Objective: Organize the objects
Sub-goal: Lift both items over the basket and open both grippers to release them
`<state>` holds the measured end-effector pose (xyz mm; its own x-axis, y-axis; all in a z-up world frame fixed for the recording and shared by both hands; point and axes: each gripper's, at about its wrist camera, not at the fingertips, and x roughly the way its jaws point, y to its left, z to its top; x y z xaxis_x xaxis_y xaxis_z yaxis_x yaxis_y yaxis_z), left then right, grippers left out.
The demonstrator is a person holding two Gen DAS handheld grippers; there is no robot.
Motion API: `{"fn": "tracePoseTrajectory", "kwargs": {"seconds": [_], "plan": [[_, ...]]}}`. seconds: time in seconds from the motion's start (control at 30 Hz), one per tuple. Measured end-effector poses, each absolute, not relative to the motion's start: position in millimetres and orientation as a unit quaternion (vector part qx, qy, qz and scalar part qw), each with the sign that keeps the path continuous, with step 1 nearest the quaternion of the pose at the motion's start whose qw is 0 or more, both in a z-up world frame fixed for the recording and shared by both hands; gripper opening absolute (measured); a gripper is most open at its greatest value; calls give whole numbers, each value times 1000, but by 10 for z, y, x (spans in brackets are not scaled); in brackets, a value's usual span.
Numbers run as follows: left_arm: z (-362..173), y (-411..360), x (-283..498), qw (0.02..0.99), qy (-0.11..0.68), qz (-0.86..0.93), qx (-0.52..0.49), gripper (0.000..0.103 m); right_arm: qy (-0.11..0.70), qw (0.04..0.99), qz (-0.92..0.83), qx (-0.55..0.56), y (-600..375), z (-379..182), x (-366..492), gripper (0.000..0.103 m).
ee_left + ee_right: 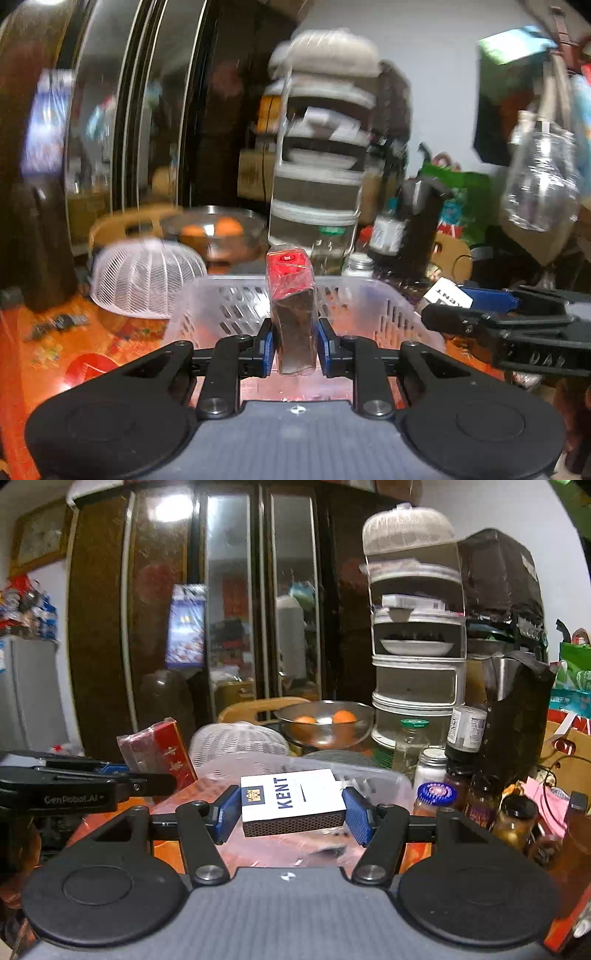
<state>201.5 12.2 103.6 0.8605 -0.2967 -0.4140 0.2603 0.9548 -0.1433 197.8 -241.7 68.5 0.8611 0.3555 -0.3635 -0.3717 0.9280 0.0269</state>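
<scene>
Left claw (295, 345) clamping upright red pack (291, 295), right claw (291, 818) gripping flat Kent pack (291, 805) over basket (388, 314)

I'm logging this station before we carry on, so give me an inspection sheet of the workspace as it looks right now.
Surface: orange patterned tabletop, crowded.
Job's things: red cigarette pack, wrapped in clear film, and white Kent pack, both held above the clear perforated basket.
Clutter: white mesh food cover, metal bowl with two oranges, jars and bottles to the right.
Grippers: left gripper shut on the red pack; right gripper shut on the Kent pack.
Cables: thin dark wire at far right.
Surroundings: dark mirrored cabinet, tiered white food rack, fridge.
</scene>
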Motion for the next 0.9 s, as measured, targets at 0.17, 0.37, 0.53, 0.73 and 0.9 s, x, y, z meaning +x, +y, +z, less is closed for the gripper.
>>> {"fn": "tracePoseTrajectory", "kwargs": {"seconds": [0.17, 0.37, 0.53, 0.73, 0.9], "plan": [[919, 84, 2571, 950, 280, -131, -54, 27, 264, 945, 190, -1, -2394, 531, 2603, 63], [778, -14, 2819, 941, 318, -113, -34, 27, 298, 937, 176, -33, -2287, 384, 2902, 63], [715, -4, 2892, 938, 332, -98, -18, 27, 314, 932, 176, -41, -2268, 347, 3031, 63], [612, 8, 2936, 933, 348, -91, -10, 27, 328, 927, 178, -43, -2236, 269, 3114, 63], [575, 38, 2936, 934, 347, -87, -14, 27, 330, 925, 181, -44, -2216, 250, 3116, 63]]}}
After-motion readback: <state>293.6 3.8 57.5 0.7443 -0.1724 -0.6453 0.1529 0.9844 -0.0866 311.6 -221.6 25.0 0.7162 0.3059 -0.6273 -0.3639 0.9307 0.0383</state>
